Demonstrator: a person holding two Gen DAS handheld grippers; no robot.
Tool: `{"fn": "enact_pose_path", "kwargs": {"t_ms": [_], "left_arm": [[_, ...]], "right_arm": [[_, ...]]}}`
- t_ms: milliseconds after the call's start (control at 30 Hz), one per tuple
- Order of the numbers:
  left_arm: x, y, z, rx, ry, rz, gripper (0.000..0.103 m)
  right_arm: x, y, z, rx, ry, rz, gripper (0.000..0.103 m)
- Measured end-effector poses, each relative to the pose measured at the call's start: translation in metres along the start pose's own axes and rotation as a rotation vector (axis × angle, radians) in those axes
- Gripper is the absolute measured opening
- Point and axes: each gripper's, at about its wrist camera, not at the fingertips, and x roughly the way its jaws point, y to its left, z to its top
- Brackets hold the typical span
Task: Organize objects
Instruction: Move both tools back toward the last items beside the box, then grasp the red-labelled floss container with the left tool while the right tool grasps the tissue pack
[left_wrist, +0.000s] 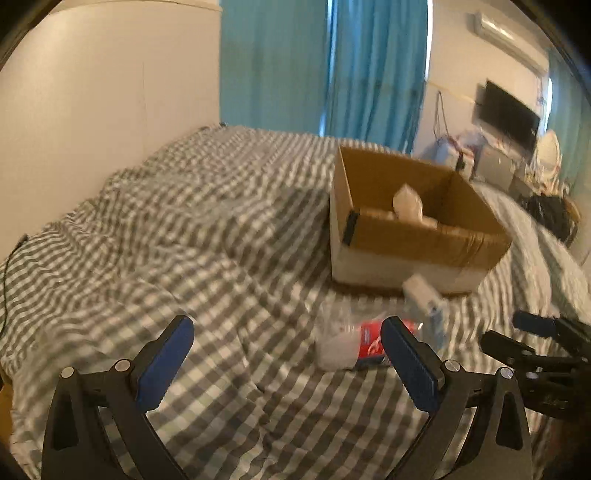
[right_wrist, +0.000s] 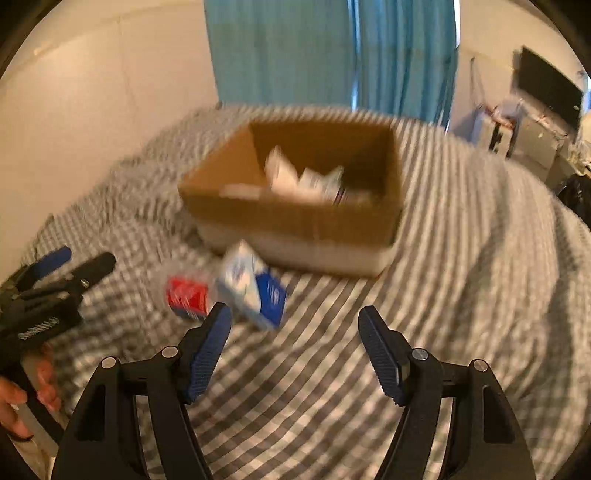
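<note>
Presently on the bed: one gingham bedspread, grey and white, rumpled, serving as the work surface.

Item: cardboard box, open-topped, brown inside with a pale lower band on its outer wall, standing on the bedspread toward the far side. Contents: several whitish packets, too blurred to identify.

Item: red packet in clear wrapping, lying on the bedspread just in front of the box.

Item: blue-and-white packet, beside the red one on its right in the right wrist view, tilted, near the box's front wall; whether the two touch cannot be told.

Item: left gripper, black frame with blue pads, jaws spread to their widest, nothing between them, above bare bedspread; the red packet lies just beyond its right pad.

Item: right gripper, same make, jaws partly apart, nothing between them; the blue-and-white packet lies just ahead of its left pad, not gripped.

Item: hand, on the left gripper's handle, seen at the lower left of the right wrist view.

Background: blue curtains, a dark wall screen.
</note>
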Motion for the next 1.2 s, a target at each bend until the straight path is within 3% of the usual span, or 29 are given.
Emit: {"fn": "enact_pose_path", "kwargs": {"t_ms": [133,367,400,467,500,533,800,1000,1167,1200], "left_arm": [[0.019,-0.012,-0.011,0.110,0.019,0.033,0.103],[0.040,-0.015,-0.026,0.139,0.111,-0.037,0.103],[0.041,-0.016,-0.027,0.141,0.113,-0.035,0.103],[0.041,-0.019,-0.030,0.156,0.117,-0.031,0.103],[0.042,-0.021,-0.032,0.161,0.117,-0.032,0.103],[0.040,-0.025,-0.033,0.170,0.115,-0.035,0.103],[0.036,-0.059,-0.033,0.175,0.117,-0.058,0.103],[0.051,-0.079,-0.021,0.165,0.088,-0.006,0.103],[0.077,-0.078,-0.013,0.097,0.109,-0.005,0.103],[0.081,-0.078,-0.013,0.082,0.115,-0.015,0.098]], "right_arm": [[0.039,0.007,-0.008,-0.057,0.063,-0.036,0.071],[0.080,0.012,-0.013,-0.064,0.114,0.016,0.070],[0.082,0.012,-0.012,-0.062,0.110,0.026,0.064],[0.083,0.011,-0.009,-0.054,0.102,0.035,0.043],[0.082,0.010,-0.009,-0.052,0.101,0.040,0.026],[0.080,0.009,-0.009,-0.051,0.096,0.039,0.025],[0.045,-0.019,-0.019,0.024,0.064,0.009,0.024],[0.026,-0.039,-0.026,0.056,0.025,-0.004,0.022],[0.022,-0.056,-0.028,0.099,0.016,0.013,0.020],[0.022,-0.056,-0.028,0.099,0.018,0.014,0.020]]}}
